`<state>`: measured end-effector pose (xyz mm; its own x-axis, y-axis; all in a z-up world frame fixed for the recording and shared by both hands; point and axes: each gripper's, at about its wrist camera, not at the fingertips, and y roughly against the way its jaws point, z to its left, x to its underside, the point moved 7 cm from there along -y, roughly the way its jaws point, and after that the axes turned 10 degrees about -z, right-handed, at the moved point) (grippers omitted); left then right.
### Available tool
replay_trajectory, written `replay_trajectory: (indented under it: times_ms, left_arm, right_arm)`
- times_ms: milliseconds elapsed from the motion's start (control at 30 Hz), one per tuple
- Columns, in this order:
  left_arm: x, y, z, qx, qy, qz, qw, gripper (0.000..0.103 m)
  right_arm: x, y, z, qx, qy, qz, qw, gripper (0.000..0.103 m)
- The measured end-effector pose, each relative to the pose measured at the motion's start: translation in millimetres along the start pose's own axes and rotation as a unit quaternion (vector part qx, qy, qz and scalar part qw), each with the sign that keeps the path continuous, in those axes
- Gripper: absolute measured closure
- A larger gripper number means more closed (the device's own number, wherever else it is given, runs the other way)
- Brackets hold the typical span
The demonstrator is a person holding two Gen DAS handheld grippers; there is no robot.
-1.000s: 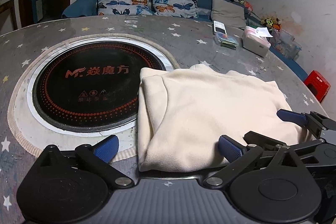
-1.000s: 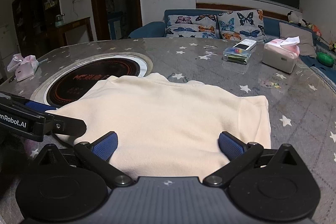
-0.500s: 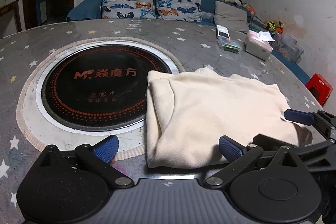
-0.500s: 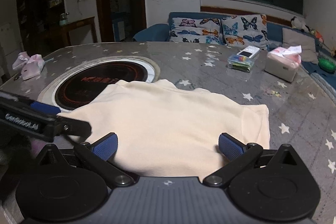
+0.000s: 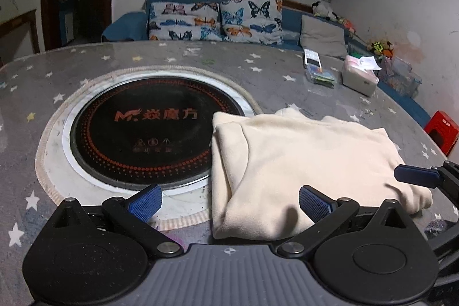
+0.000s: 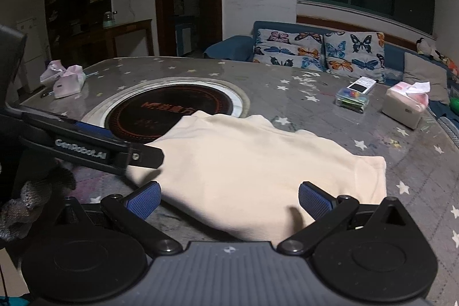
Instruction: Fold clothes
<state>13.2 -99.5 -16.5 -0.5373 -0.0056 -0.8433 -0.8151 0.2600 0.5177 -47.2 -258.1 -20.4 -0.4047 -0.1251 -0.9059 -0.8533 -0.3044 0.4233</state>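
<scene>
While both cameras look over the same cream garment (image 5: 301, 162), each catches things the other misses. From the left wrist, the garment lies folded on the star-patterned table (image 5: 172, 56), its left edge overlapping the rim of the round black cooktop (image 5: 143, 128) set into the tabletop. The left gripper (image 5: 229, 202) hangs just in front of the garment's near edge with its jaws spread wide and nothing between them; its right blue pad (image 5: 314, 204) sits over the cloth, though I cannot tell whether it touches. At the right edge of this view one blue finger of the right gripper (image 5: 416, 177) shows beside the garment's near right corner. A red stool (image 5: 441, 131) stands beyond the table, seen only here.

From the right wrist, the right gripper (image 6: 229, 201) also stands wide open and empty, low over the garment's (image 6: 258, 162) near edge. The left gripper (image 6: 86, 148) crosses in from the left as a black bar, its tip over the cloth. Only this view shows a pink packet (image 6: 67, 79) at the table's far left. Both views show a tissue box (image 6: 404, 102) and a small clear box (image 6: 352, 99) on the far right.
</scene>
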Motion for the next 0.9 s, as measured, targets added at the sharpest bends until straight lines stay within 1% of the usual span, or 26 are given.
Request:
replay_trajectory:
  times_ms: [167, 467, 533, 633, 700, 767, 900]
  left_arm:
    - [2.0, 0.8, 3.0, -0.012, -0.009, 0.006, 0.9999, 0.0]
    - [5.5, 4.2, 13.4, -0.024, -0.004, 0.016, 0.9996, 0.0]
    - [5.4, 5.2, 15.1, -0.025, -0.005, 0.016, 0.9995, 0.0]
    - [5.4, 6.0, 19.5, -0.031, -0.002, 0.018, 0.9993, 0.0]
    - [5.3, 6.6, 23.7, -0.032, 0.004, 0.017, 0.9993, 0.0]
    - [5.0, 7.1, 28.2, -0.032, 0.01, 0.016, 0.9993, 0.0]
    - [4.5, 8.4, 31.0, -0.029, 0.012, 0.014, 0.9994, 0.0]
  right_arm:
    - [-0.3, 1.7, 9.8, -0.011, 0.014, 0.003, 1.0, 0.0]
    - [-5.1, 2.2, 27.4, -0.031, 0.041, 0.008, 0.999, 0.001]
    - [-6.7, 2.1, 29.6, -0.034, 0.043, 0.009, 0.998, 0.004]
    - [-7.5, 1.4, 34.5, -0.041, 0.046, 0.013, 0.998, 0.005]
    - [-7.8, 0.8, 38.8, -0.045, 0.051, 0.015, 0.998, 0.01]
    - [-8.5, -0.4, 41.9, -0.049, 0.054, 0.017, 0.997, 0.01]
    - [-10.1, -5.0, 47.1, -0.055, 0.061, 0.022, 0.996, 0.017]
